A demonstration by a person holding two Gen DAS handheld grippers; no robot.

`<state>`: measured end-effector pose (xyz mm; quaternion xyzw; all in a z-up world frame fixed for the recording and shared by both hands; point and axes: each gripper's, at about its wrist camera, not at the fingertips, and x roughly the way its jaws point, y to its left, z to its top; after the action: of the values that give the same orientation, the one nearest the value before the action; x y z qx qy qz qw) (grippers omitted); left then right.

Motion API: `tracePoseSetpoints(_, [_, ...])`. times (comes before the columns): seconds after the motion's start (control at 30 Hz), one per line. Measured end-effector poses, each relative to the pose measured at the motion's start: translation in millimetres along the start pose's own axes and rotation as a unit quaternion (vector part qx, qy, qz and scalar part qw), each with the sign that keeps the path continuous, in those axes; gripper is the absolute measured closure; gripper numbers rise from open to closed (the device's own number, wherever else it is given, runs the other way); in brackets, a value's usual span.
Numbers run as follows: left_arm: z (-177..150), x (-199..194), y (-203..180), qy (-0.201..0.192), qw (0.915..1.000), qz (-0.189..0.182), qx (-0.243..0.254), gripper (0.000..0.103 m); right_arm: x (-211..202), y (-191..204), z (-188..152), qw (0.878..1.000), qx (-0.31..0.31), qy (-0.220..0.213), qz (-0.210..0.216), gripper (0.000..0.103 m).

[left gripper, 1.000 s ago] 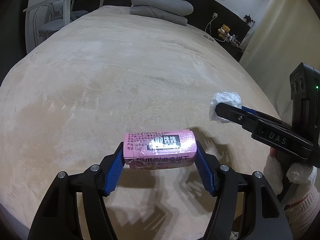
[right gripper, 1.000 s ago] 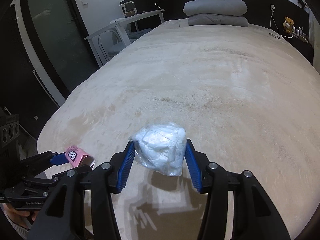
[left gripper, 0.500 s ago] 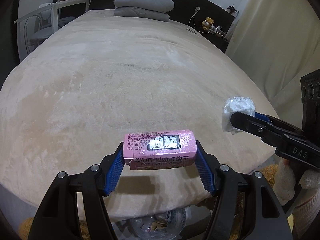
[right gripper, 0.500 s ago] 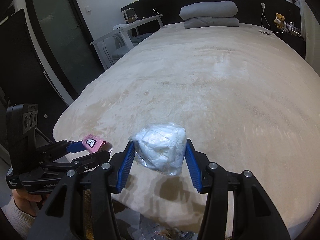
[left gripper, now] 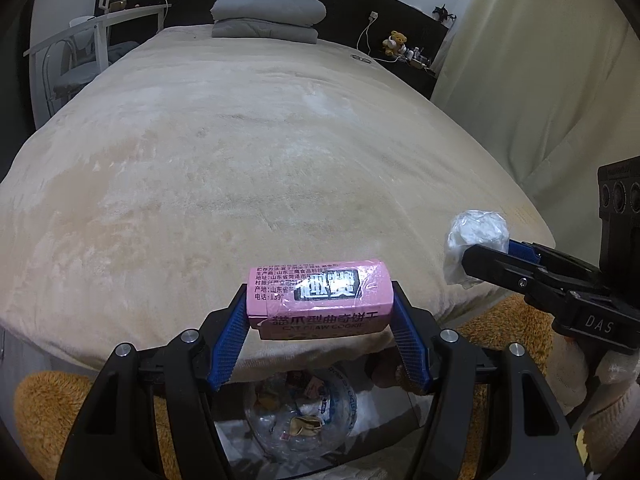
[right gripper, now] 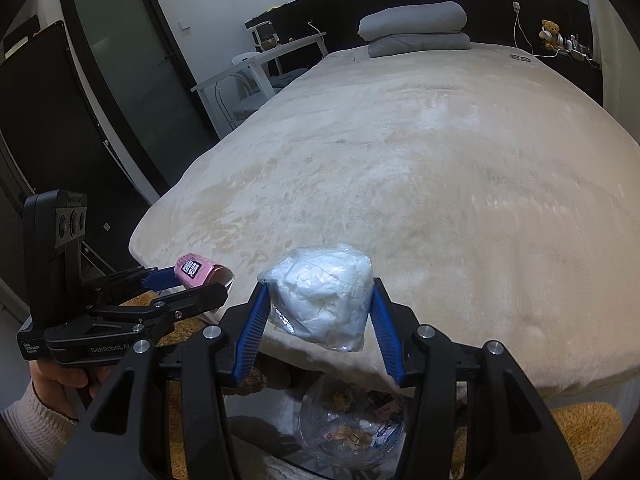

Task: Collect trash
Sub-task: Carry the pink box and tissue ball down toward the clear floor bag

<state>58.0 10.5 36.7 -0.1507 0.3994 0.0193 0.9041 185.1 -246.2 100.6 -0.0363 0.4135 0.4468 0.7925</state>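
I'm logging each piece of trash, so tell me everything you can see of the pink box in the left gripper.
The pink box is a small oblong carton, seemingly cardboard under glossy clear wrap. It bears black Chinese print, a dark label panel and the words "CAT CLAW COOKIE". It lies crosswise and level, clamped end to end between the left gripper's blue ribbed fingers. Nothing else touches it. It hangs past the bed's foot edge, above a clear bin of trash.

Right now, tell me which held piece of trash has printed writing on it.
The pink rectangular cookie box in the left gripper. The right gripper holds a plain white crumpled wad in clear plastic, unprinted.
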Motion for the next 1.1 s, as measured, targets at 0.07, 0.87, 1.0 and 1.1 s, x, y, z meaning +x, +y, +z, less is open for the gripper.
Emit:
tracePoseSetpoints(0.07, [-8, -3, -3, 0.0, 1.0, -0.003, 0.001, 0.038, -5, 3, -10, 1.0, 0.0, 0.002, 0.001, 0.052])
tracePoseSetpoints(0.87, [-83, 48, -5, 0.109, 0.9934, -0.035, -0.013, 0.038, 32, -16, -92, 0.993, 0.045, 0.104, 0.019, 0.052])
tracePoseSetpoints(1.0, [-93, 65, -1, 0.136, 0.9898, -0.036, -0.018, 0.038, 47, -23, -102, 0.99, 0.055, 0.129, 0.018, 0.052])
tracePoseSetpoints(1.1, [-101, 75, 2, 0.153, 0.9873, -0.036, -0.02, 0.038, 57, -28, -110, 0.987, 0.061, 0.146, 0.016, 0.052])
